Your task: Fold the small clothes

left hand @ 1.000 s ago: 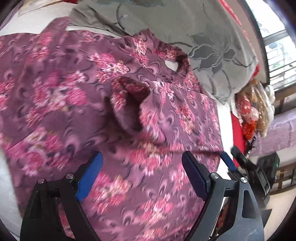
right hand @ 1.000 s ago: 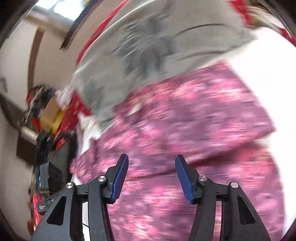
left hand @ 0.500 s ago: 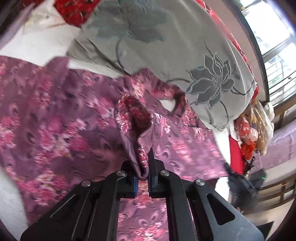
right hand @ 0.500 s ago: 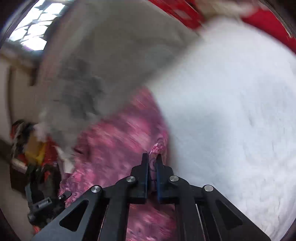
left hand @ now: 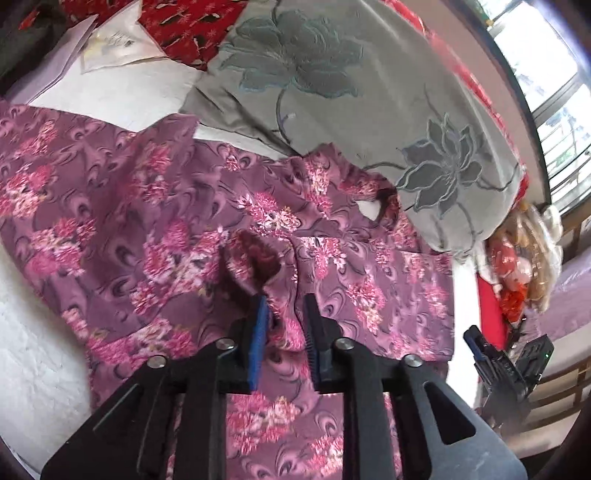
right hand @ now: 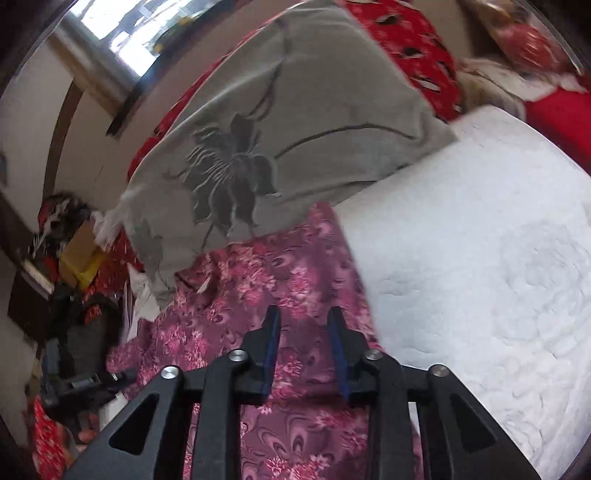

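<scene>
A purple garment with pink flowers (left hand: 155, 229) lies spread on a white bedcover (left hand: 33, 354). In the left wrist view my left gripper (left hand: 284, 306) is partly open, with a raised fold of the garment (left hand: 251, 258) lying loosely between its blue pads. The neck opening (left hand: 373, 206) lies beyond it. In the right wrist view the garment (right hand: 258, 295) lies folded along the white bedcover (right hand: 480, 277), and my right gripper (right hand: 303, 321) is open and empty just above it.
A grey pillow with flower embroidery (left hand: 369, 92) (right hand: 295, 129) lies at the garment's far edge. Red patterned cloth (left hand: 184, 26) and papers (left hand: 110, 40) lie behind. Clutter, a black device (left hand: 509, 365) and bags stand beside the bed.
Both grippers were shut on garment folds half a second ago. Both have now opened and let go. The right one has drawn back over the garment's folded edge.
</scene>
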